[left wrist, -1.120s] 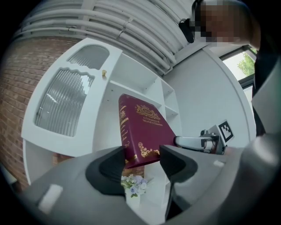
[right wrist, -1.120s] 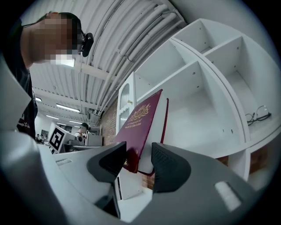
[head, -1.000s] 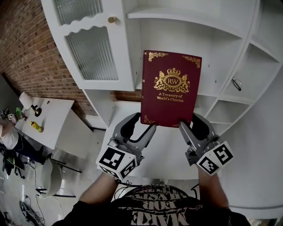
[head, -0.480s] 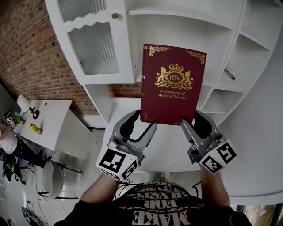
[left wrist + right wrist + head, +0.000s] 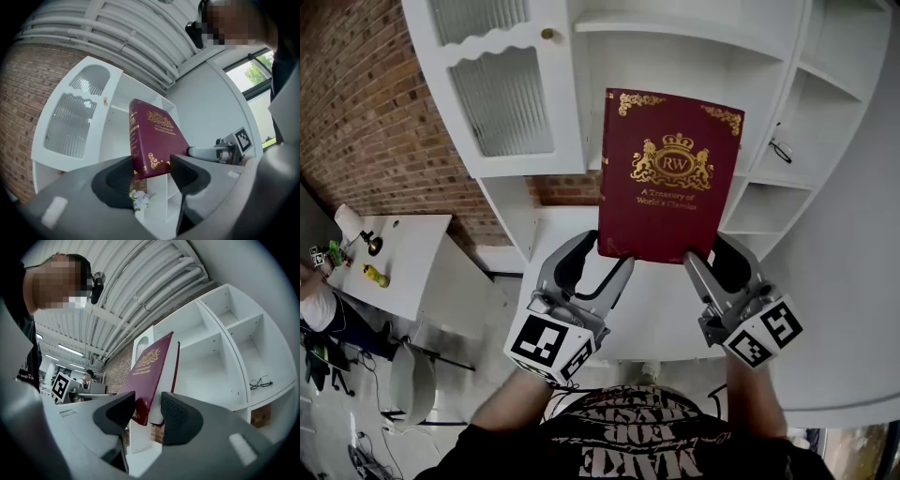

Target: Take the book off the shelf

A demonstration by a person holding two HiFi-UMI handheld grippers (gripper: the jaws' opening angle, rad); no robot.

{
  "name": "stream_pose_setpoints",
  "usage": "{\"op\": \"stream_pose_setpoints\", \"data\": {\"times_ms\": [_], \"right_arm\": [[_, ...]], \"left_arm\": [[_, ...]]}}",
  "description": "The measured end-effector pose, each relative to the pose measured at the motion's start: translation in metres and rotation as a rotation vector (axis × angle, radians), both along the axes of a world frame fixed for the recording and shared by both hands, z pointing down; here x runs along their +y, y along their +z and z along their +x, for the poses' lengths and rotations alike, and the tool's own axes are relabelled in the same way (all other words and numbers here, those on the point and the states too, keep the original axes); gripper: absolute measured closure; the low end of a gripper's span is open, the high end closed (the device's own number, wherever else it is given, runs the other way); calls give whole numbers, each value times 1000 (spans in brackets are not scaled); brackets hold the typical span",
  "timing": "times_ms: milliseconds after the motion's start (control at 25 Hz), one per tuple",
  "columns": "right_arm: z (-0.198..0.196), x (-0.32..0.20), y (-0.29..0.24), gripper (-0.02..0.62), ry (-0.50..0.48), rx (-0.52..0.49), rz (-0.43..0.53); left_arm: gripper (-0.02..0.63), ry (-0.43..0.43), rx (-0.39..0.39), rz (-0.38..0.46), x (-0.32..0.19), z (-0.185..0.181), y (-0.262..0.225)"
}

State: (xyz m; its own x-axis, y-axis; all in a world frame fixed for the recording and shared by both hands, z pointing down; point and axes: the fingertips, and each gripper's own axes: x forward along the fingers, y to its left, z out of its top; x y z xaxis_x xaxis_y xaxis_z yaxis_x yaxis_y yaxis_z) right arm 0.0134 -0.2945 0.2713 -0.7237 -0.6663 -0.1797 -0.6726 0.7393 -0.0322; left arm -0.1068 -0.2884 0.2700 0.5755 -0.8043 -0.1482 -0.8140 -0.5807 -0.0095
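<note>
A: Where is the book (image 5: 668, 178)?
B: In front of the shelf (image 5: 675, 42), its lower left corner in the left gripper (image 5: 602, 259), its lower right in the right gripper (image 5: 709, 257).
A: And beside it?
B: Cabinet door (image 5: 502, 98) to the left, spectacles (image 5: 778, 148) in a compartment to the right, tabletop (image 5: 417, 246) far lower left

The side table's (image 5: 417, 248) yellow object (image 5: 375, 275) is too small to identify.
</note>
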Motion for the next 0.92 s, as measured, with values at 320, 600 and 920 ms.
{"op": "stream_pose_setpoints", "data": {"times_ms": [320, 600, 920], "right_arm": [[0, 0, 0, 403, 4, 3, -9], [1, -5, 2, 403, -6, 3, -21], [6, -20, 7, 403, -9, 8, -35]], "left_arm": [[362, 12, 0, -2, 0, 0, 0], [367, 14, 8, -6, -4, 0, 1], [367, 13, 8, -14, -19, 4, 6]]}}
